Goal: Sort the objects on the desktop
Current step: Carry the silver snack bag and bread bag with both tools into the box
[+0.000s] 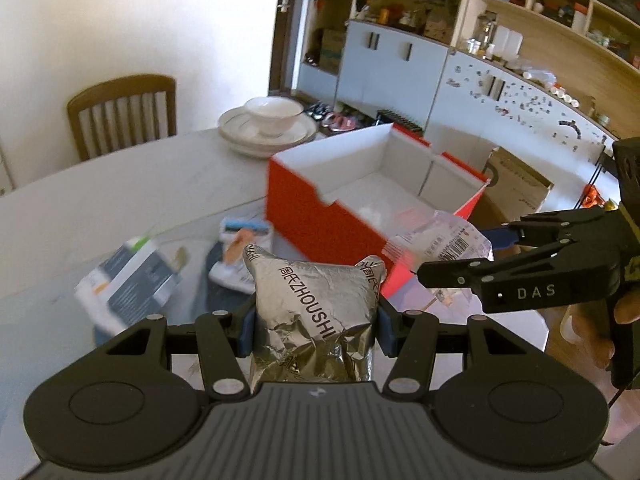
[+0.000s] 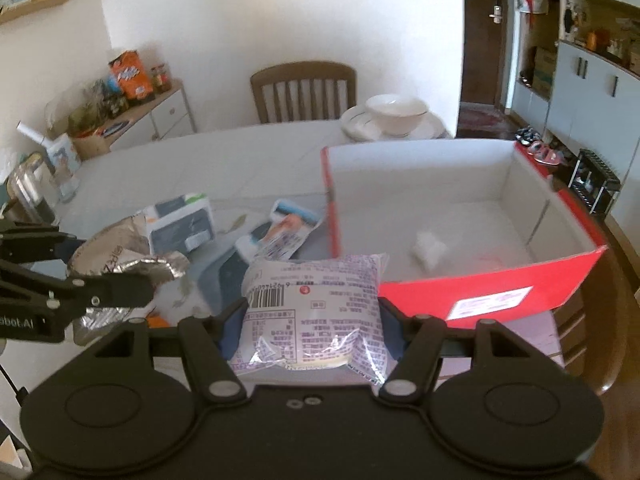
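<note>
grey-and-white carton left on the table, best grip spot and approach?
Grip the grey-and-white carton across its short sides, jaws coming from above. It lies flat with its broad face up, so only the side walls offer parallel faces. Its left edge lies close to the foil packet, so enter carefully there.

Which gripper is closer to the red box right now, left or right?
Right. The right gripper holds its clear packet at the red box's near wall; the left gripper, holding the foil bag, sits farther out to the side.

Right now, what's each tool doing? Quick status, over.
Left tool clamped on silver foil packet. Right tool clamped on clear printed packet. Red box just ahead, open. Nothing in the way.
</note>
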`<state>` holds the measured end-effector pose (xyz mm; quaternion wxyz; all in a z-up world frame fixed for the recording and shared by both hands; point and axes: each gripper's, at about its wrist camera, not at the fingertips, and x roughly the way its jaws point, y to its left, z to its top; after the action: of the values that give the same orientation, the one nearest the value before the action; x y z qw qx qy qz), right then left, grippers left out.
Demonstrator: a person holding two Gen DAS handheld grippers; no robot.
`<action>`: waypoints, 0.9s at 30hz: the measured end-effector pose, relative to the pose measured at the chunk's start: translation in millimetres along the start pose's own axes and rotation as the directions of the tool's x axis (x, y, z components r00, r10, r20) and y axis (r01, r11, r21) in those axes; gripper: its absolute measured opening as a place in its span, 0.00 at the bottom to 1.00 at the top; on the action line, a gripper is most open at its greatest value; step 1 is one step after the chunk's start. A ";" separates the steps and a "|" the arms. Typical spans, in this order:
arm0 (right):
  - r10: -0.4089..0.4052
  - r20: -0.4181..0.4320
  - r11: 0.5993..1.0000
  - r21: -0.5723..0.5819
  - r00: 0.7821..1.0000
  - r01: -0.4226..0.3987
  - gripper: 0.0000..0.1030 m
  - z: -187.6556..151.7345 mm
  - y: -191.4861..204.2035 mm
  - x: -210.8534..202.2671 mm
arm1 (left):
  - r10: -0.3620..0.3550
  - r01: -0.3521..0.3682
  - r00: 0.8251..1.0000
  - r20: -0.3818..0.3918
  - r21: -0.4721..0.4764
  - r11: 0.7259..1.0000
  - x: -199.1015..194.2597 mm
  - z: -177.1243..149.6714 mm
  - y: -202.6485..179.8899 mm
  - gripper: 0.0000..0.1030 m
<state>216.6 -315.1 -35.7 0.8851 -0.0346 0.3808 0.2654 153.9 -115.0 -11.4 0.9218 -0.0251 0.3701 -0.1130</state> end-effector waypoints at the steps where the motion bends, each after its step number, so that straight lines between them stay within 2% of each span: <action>1: 0.005 0.005 1.000 0.006 1.000 -0.005 0.64 2.9 -6.2 -1.6 | -0.004 0.004 1.000 0.003 0.004 1.000 2.5 3.8 -4.6 0.53; 8: -0.010 0.032 1.000 -0.014 0.999 0.010 0.64 23.4 -47.5 -5.9 | -0.023 0.023 1.000 0.007 0.022 0.999 26.1 27.3 -34.9 0.53; 17: -0.038 0.025 0.999 -0.009 0.999 0.039 0.64 46.3 -101.5 6.4 | -0.044 0.045 0.999 -0.010 0.067 0.997 64.8 58.7 -68.5 0.53; 27: -0.054 -0.003 0.999 -0.009 0.999 0.054 0.64 73.4 -141.9 37.8 | -0.043 0.051 0.995 -0.091 0.077 0.996 122.9 95.4 -87.2 0.53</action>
<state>356.7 -400.6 -29.9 0.8911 -0.0491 0.3800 0.2430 289.0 -231.3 -14.1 0.9016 0.0080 0.4056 -0.1502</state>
